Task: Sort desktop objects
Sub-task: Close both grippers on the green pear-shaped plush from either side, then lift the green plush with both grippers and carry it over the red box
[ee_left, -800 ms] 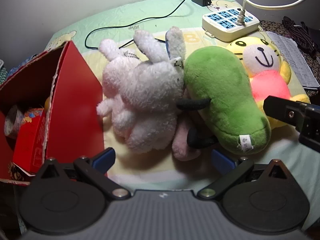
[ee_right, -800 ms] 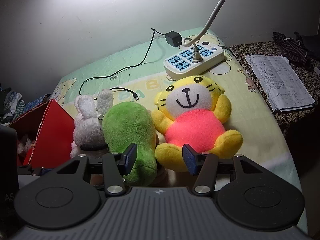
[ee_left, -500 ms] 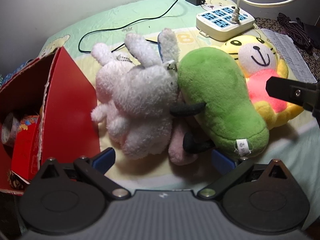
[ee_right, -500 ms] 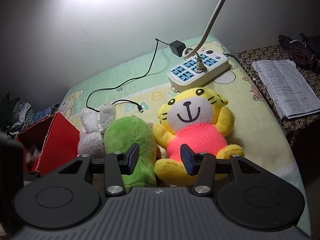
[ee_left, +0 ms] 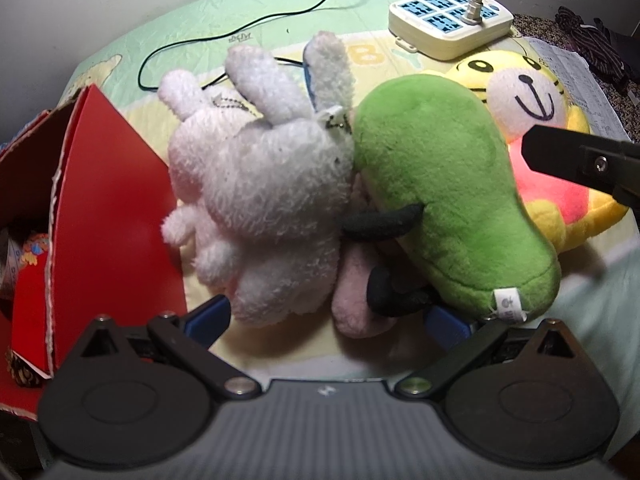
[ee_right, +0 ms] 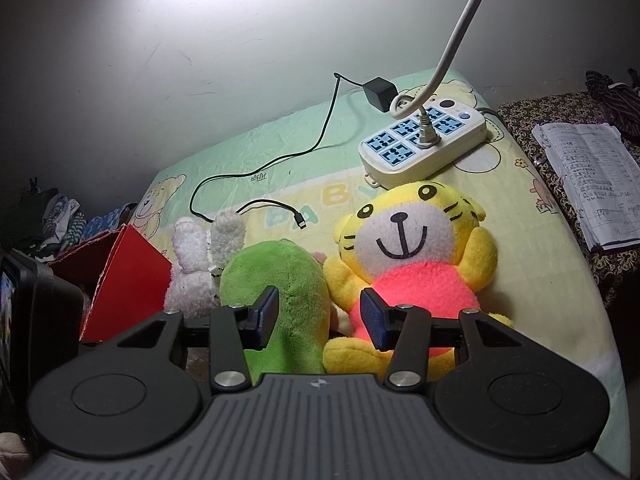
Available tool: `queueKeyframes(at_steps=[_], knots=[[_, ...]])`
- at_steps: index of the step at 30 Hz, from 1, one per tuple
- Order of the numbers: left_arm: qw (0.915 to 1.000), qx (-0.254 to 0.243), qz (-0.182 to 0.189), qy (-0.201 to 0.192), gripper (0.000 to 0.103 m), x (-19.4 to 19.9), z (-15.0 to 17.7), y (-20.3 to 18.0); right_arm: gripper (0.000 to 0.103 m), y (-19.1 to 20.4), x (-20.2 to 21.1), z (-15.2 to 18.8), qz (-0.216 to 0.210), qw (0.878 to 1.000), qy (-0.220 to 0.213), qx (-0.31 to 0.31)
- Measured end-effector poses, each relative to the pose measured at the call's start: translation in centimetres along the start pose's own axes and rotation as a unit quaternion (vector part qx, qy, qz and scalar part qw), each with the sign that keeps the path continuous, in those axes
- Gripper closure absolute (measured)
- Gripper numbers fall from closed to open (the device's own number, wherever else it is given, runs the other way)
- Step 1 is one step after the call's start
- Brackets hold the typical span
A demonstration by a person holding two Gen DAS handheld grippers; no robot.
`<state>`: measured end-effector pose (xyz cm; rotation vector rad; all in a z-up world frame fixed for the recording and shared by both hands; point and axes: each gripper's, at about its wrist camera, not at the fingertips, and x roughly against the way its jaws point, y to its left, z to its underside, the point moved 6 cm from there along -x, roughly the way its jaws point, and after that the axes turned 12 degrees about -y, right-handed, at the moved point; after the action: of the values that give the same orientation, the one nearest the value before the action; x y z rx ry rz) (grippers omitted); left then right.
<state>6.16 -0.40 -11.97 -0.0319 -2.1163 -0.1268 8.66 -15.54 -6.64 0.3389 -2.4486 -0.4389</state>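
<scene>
Several plush toys lie side by side on a pastel baby-print mat. In the left wrist view a white rabbit (ee_left: 260, 200) lies left, a green plush (ee_left: 440, 200) with black limbs right of it, and a pink plush (ee_left: 352, 292) is partly hidden between them. A yellow tiger in a pink shirt (ee_left: 528, 92) is at the far right. My left gripper (ee_left: 328, 320) is open, just short of the rabbit and pink plush. My right gripper (ee_right: 320, 318) is open, above the seam between the green plush (ee_right: 280, 280) and the tiger (ee_right: 408, 248), holding nothing.
An open red cardboard box (ee_left: 108, 208) with packets inside stands left of the rabbit. A white power strip (ee_right: 424, 140) with a plugged cord, a black charger cable (ee_right: 280, 168) and a sheet of paper (ee_right: 588, 184) lie beyond and to the right. A wall is behind.
My left gripper has moved closer to the toys, which now look larger. The right wrist view has tilted up and drawn back slightly. Both grippers stay open.
</scene>
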Motion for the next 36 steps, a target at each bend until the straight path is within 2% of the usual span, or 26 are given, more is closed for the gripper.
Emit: queueKeyframes(at_steps=[2, 6, 10, 14, 17, 20, 24, 27, 29, 33, 36], knots=[[1.0, 0.001, 0.008, 0.002, 0.001, -0.1, -0.1, 0.0, 0.054, -0.2, -0.3, -0.1, -0.004, 1.0, 0.002, -0.008], [0.9975, 0.016, 0.069, -0.003, 0.001, 0.5, -0.4, 0.3, 0.054, -0.6, -0.7, -0.6, -0.016, 1.0, 0.002, -0.018], [0.9877, 0.058, 0.145, -0.012, 0.001, 1.4, -0.7, 1.3, 0.053, -0.6, -1.5, -0.5, -0.033, 0.999, 0.013, -0.017], [0.9783, 0.085, 0.187, -0.022, 0.001, 1.8, -1.6, 1.1, 0.053, -0.5, -2.3, -0.3, -0.057, 0.997, 0.026, -0.035], [0.9705, 0.08, 0.224, -0.037, 0.001, 2.5, -2.3, -0.4, 0.053, -0.3, -2.4, -0.5, -0.069, 0.997, 0.026, -0.039], [0.9747, 0.059, 0.213, -0.037, 0.001, 1.9, -2.6, -1.5, 0.052, -0.2, -2.7, -0.3, -0.079, 0.996, 0.038, -0.035], [0.969, 0.079, 0.234, -0.017, 0.001, 0.7, -3.2, -1.7, 0.052, -0.4, -2.8, -0.1, -0.098, 0.992, 0.054, -0.051], [0.9685, 0.076, 0.236, -0.022, 0.005, 0.2, -3.7, -2.0, 0.052, -0.5, -3.2, 0.6, -0.118, 0.987, 0.08, -0.076], [0.97, 0.072, 0.232, -0.019, 0.009, -0.4, -3.8, -2.2, 0.052, -0.7, -3.2, 0.8, -0.121, 0.985, 0.084, -0.093], [0.9661, 0.08, 0.245, -0.008, 0.017, -0.9, -3.6, -2.2, 0.055, -1.0, -3.0, 1.0, -0.124, 0.982, 0.091, -0.113], [0.971, 0.063, 0.23, -0.015, 0.023, -0.6, -3.5, -2.4, 0.057, -0.7, -2.4, 1.3, -0.129, 0.98, 0.1, -0.118]])
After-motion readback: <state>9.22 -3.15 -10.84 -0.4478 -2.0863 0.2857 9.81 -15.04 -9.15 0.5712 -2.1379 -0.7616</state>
